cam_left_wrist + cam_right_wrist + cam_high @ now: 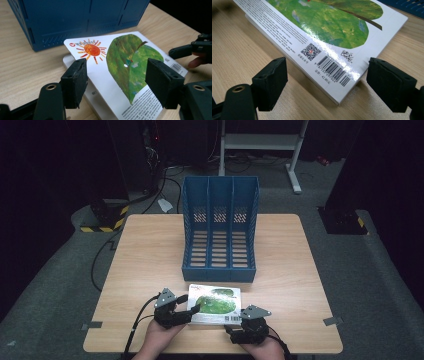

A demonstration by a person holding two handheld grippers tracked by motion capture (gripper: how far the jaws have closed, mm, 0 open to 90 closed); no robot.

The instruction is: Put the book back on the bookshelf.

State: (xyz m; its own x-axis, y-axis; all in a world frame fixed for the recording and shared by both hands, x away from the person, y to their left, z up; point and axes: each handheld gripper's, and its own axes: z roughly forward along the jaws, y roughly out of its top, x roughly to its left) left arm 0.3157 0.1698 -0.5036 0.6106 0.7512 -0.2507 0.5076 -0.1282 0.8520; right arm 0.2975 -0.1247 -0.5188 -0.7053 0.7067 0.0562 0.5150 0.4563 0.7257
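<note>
A thick white book (215, 304), its cover showing a green leaf and an orange sun, lies flat near the table's front edge. My left gripper (192, 306) is at its left end. In the left gripper view the book (120, 62) runs between the two wide-apart pads, which do not press on it, so the left gripper (117, 82) is open. My right gripper (241, 322) is at the book's near right corner. There the barcode corner of the book (332, 67) points in between the separated pads, untouched, and the right gripper (327, 82) is open.
A blue three-slot file rack (220, 230) stands just behind the book, its open side up and toward me. The wooden table (145, 255) has bare room left and right of the rack. Tape marks sit at the front corners. Dark floor, cables and a stand surround the table.
</note>
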